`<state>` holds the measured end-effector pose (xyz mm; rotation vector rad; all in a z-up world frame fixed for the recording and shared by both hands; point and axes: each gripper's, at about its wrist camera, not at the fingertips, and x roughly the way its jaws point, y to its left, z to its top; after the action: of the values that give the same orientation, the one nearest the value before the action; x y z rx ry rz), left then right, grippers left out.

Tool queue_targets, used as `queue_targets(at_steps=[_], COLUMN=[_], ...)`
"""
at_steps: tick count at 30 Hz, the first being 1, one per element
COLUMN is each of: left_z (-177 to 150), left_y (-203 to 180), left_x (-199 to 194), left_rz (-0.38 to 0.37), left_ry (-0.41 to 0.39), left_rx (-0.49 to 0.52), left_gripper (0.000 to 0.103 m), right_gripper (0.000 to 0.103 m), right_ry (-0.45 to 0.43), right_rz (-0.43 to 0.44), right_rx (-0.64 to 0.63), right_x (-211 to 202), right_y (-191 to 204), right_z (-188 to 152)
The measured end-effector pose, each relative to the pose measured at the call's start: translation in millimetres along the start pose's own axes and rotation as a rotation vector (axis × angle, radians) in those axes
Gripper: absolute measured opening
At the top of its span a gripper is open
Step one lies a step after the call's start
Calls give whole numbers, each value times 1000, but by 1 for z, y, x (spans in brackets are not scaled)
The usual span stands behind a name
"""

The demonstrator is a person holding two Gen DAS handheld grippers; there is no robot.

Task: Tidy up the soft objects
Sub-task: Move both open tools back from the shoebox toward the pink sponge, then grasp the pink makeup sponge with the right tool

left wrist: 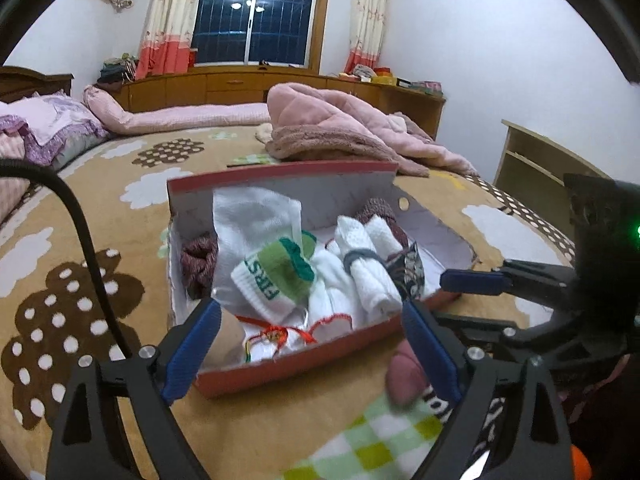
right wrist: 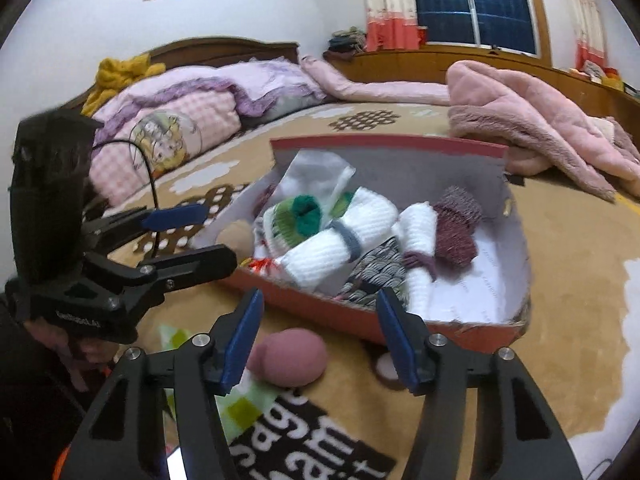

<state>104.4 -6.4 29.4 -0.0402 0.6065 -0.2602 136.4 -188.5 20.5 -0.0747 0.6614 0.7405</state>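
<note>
We see the red cardboard box [left wrist: 304,364] [right wrist: 400,320] on the bed's tan patterned blanket [left wrist: 100,208] [right wrist: 580,288], stuffed with rolled socks: a white-green one [left wrist: 276,276] [right wrist: 296,216], a white one with a grey band [left wrist: 372,276] [right wrist: 336,248], maroon knit ones [left wrist: 198,264] [right wrist: 456,228]. A pink rolled sock [left wrist: 404,376] [right wrist: 288,356] lies outside on the blanket, just beside the box's near wall. Our left claw [left wrist: 312,348] [right wrist: 192,236] is open, empty, at the box's near edge. Right claw [right wrist: 316,344] [left wrist: 472,300] is open, empty, above the pink sock.
</note>
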Motion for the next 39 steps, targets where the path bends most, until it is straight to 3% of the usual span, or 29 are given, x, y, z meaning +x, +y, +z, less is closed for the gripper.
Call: queue_targets(at_steps=[8,12,17,18,19,21,26,30,39], left_z=[-14,-24,-30,-30,-30,-29,-27,-22,-7], left_y=[1,-6,-11,-12,-12,-12,-7,-4,0], left_x=[1,-2,-2,-2,-2,-2,-5,-12,-28], left_rz=[8,30,21,20,19,12,3,-7,-3], left_ry=[46,54,77,77,76,77,69,53,-13], left_rx=[11,82,119,121,122,124,109,94,55], left_gripper=[94,93,91,91,89,85,81,73,73], right_gripper=[62,62,62,60,51,47,43,43,43], right_ry=[-15,77,139,140,141,145,115,69,-37], right_rz=[-51,30,-21,-23,-24,-30,-5,-3,1], right_rx=[-66,-62,-141,-140,-139,-145,-161,-163,-139], right_x=[1,14,31,32,33,37,30,15,-16], right_y=[16,19,27,26,26,28,31,32,31], right_z=[-8,-19,-27,-26,-26,-24,-22,-19,-1])
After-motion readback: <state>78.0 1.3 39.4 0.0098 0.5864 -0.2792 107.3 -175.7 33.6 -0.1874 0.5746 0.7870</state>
